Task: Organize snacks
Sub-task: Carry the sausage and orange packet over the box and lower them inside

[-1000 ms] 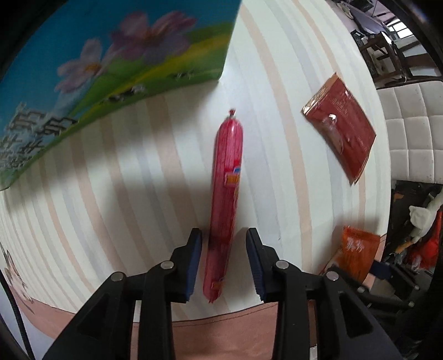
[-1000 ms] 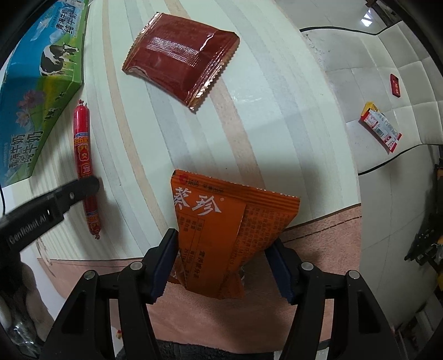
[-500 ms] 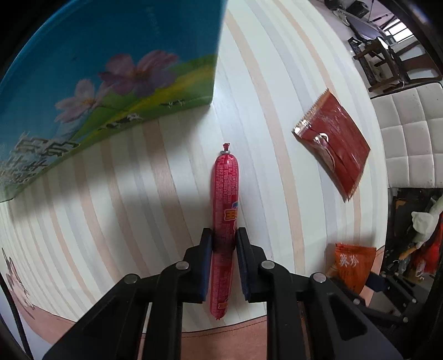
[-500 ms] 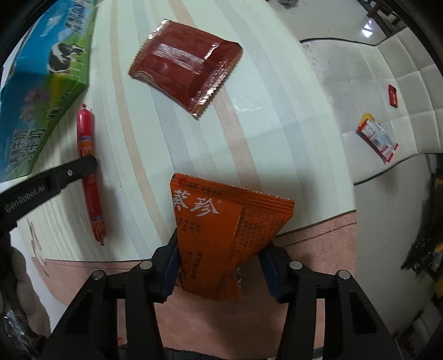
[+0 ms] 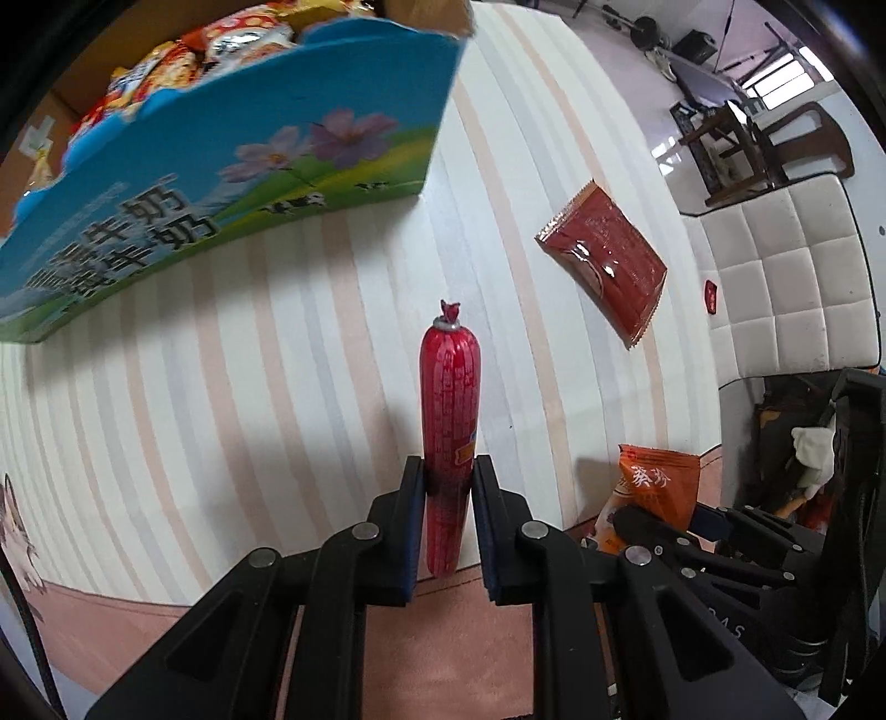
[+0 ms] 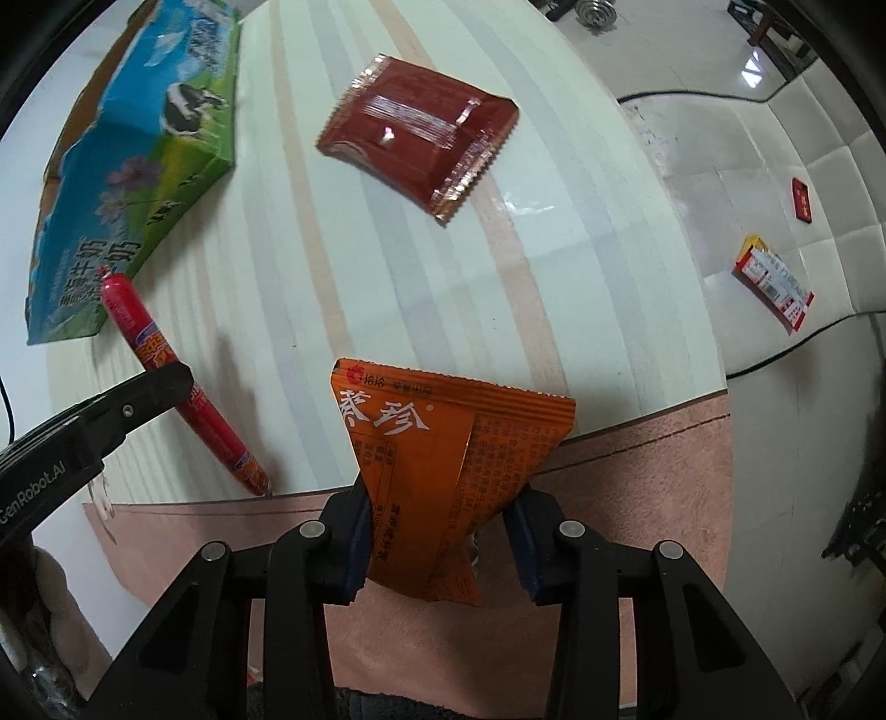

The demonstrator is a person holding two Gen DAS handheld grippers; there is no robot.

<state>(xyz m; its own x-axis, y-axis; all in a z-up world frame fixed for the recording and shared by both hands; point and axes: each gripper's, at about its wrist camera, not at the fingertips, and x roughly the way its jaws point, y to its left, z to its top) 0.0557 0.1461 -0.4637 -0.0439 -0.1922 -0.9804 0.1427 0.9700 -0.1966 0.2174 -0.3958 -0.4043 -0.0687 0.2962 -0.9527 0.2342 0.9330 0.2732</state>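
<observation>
Landmark: milk carton box [image 5: 232, 166], blue/green w/ flowers, cows, large white Chinese characters; open top holds mixed wrapped snacks [image 5: 221, 33]. Stands at far left of striped table [image 5: 277, 360].

1. Sausage stick [image 5: 449, 399]: red plastic casing, metal clip + twisted tail at far end, small orange/yellow label w/ fine print, not legible. Just right of the box's near corner, tilted, near end clear of the table. Left gripper [image 5: 448, 487] clamped on its lower third, blue pads pressing both sides, clipped end sticking out ahead of fingers. Arm in right wrist view marked "GenRobot.AI".

2. Dark red foil packet [image 6: 421, 144]: flat, crimped serrated ends, glossy, no readable text. Lies on the table, well right of box, apart from both grippers.

3. Orange packet [image 6: 443, 443]: crinkled, bold white characters "蓉珍" on front, small logo above, dense print on back flap. Farthest right of box, at the table's near edge. Right gripper [image 6: 437, 531] squeezed shut on it, jaws just closed in; packet pinched narrow between pads, top fanning out ahead.
</observation>
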